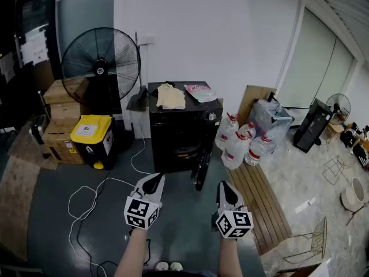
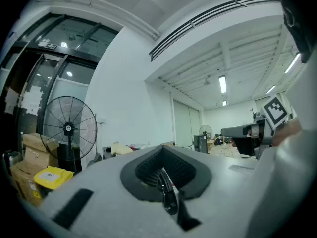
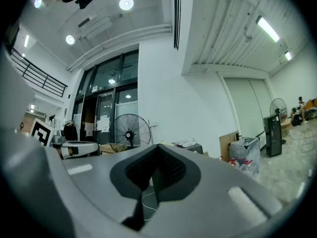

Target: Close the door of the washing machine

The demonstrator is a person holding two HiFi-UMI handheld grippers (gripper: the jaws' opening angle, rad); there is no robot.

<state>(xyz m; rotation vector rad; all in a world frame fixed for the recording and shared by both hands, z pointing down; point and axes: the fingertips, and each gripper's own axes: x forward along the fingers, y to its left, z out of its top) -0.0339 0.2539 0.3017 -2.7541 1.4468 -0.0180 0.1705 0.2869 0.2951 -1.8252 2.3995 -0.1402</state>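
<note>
Both grippers level, jaws shut on nothing.
Left gripper (image 1: 152,182) and right gripper (image 1: 226,188) reach forward side by side on bare forearms; beyond them stands the boxy black washing machine (image 1: 183,126), its door (image 1: 202,167) hanging open.

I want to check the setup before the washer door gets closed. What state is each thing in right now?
washing machine door: open, standing out from the front.
left gripper: fingers shut, empty.
right gripper: fingers shut, empty.
yellow bin: lid closed.
water bottles: upright, red caps on.
yellow garment: folded, lying on top of the washing machine.
floor fan: upright.
</note>
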